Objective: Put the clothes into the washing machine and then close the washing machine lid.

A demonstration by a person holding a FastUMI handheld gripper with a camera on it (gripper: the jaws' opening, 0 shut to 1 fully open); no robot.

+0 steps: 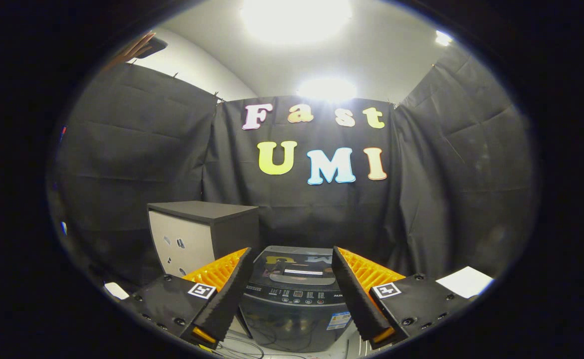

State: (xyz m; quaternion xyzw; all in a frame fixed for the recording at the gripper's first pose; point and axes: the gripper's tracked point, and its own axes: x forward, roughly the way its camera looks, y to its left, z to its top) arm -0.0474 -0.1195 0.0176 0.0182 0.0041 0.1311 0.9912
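The washing machine [294, 294] is a dark grey top-loader standing upright just ahead of the fingers, seen between them. Its glossy lid [296, 267] lies flat and closed on top, a control panel [296, 295] runs along the front edge, and a sticker [339, 320] marks its front face.

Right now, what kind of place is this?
Likely a staged recording booth, not a real laundry room: black cloth walls, a top-load washing machine with lid down, a small cabinet beside it. Gripper jaws open, empty.
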